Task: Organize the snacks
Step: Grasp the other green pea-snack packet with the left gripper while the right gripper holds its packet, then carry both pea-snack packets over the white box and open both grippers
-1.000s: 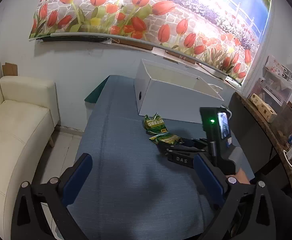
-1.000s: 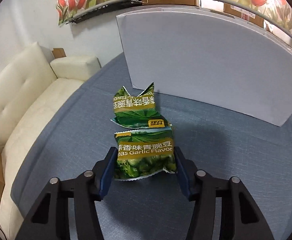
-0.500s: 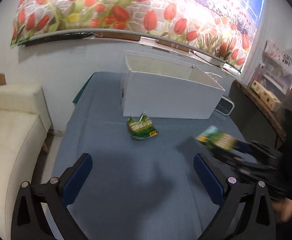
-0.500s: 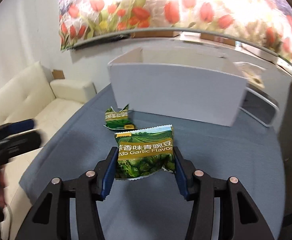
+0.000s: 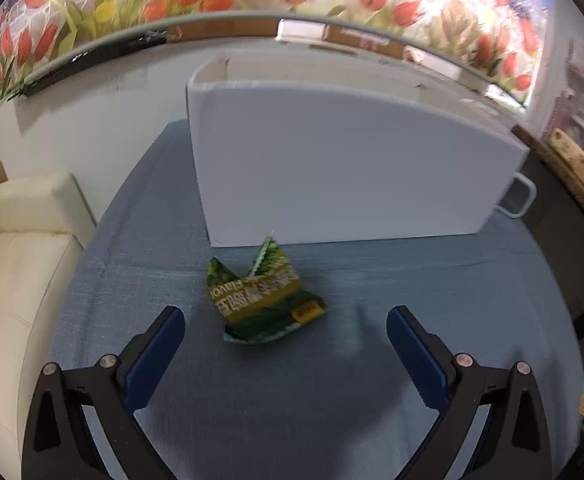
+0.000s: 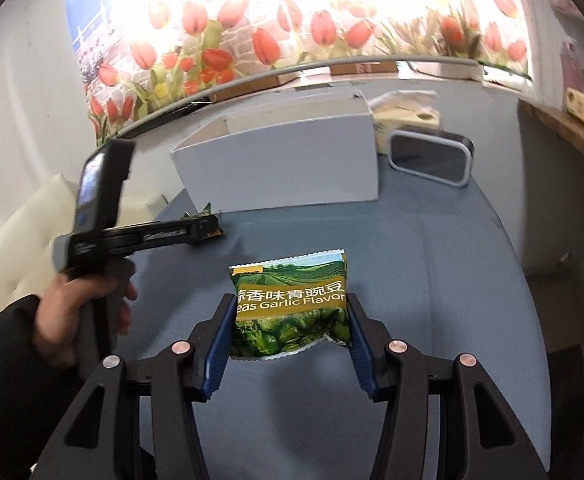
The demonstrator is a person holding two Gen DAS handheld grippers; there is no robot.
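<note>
Green foil pea packet (image 6: 290, 306) is clamped in the right gripper (image 6: 288, 344), short of the white cardboard box (image 6: 284, 168). Left gripper (image 5: 284, 336) is spread before a second crumpled packet (image 5: 262, 300) near the box; centring is advised before closing.

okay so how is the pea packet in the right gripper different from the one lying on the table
The held pea packet is clamped between the right gripper jaws and off the blue tablecloth; the loose pea packet lies on it before the white box, ahead of the open left gripper. The held one looks flat and upright, its label readable; the loose one is crumpled, corners up, label inverted. Both are green garlic-flavor pea packets.
</note>
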